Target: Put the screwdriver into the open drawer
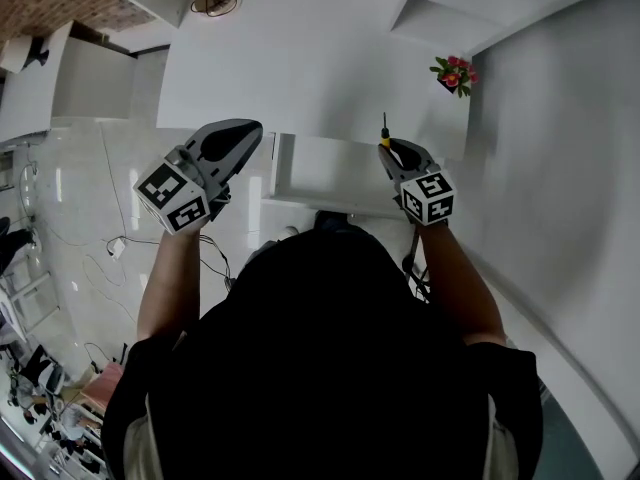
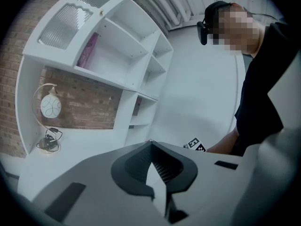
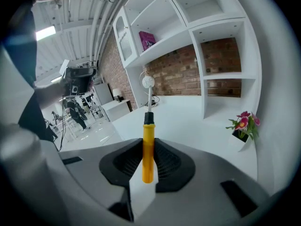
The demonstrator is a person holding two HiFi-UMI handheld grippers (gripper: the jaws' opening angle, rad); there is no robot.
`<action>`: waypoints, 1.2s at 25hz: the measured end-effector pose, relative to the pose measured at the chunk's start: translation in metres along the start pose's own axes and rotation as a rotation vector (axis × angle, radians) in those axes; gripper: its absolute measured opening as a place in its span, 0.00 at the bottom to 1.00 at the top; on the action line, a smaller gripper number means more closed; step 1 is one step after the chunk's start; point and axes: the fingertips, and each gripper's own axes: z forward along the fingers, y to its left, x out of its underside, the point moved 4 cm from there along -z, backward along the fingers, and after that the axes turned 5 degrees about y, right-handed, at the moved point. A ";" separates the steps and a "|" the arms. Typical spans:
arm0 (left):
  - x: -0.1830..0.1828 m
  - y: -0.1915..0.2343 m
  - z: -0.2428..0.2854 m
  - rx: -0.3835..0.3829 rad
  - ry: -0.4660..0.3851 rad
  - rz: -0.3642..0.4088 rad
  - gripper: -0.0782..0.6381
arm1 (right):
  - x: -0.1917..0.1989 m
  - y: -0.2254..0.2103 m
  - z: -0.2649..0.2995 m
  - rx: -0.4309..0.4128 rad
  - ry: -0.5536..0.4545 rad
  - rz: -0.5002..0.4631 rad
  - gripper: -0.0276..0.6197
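Gripping the screwdriver (image 3: 148,150) by its yellow handle, the right gripper (image 3: 148,144) has both jaws pressed against the handle's sides. The black collar and metal shaft stick out past the jaw tips, and the butt of the handle sits back between the ribbed pads.

In the head view the right gripper (image 1: 394,154) is held out in front of the person on a bare forearm bent at the elbow, marker cube toward the camera. It is at the right end of the open white drawer (image 1: 330,168). The screwdriver (image 1: 384,133) points away from the body, its tip rising just past the drawer's far right corner. It is not inside the drawer.

The left gripper (image 1: 236,140) is raised to about the same height on the other forearm and tilted outward, just beside the drawer's left end. In its own view the left gripper (image 2: 150,144) has its jaw tips meeting, with nothing between them.

A small pot of pink flowers (image 1: 453,75) stands on the white surface beyond the right gripper, well apart from the drawer.
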 end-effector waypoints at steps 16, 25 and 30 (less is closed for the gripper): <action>0.024 0.016 -0.001 -0.037 0.025 -0.054 0.13 | 0.066 0.003 0.050 -0.066 0.175 -0.063 0.17; 0.030 0.034 0.000 -0.051 0.034 -0.087 0.13 | 0.091 0.012 0.074 -0.091 0.262 -0.121 0.17; 0.033 0.043 0.001 -0.054 0.046 -0.099 0.13 | 0.098 0.019 0.082 -0.120 0.320 -0.150 0.17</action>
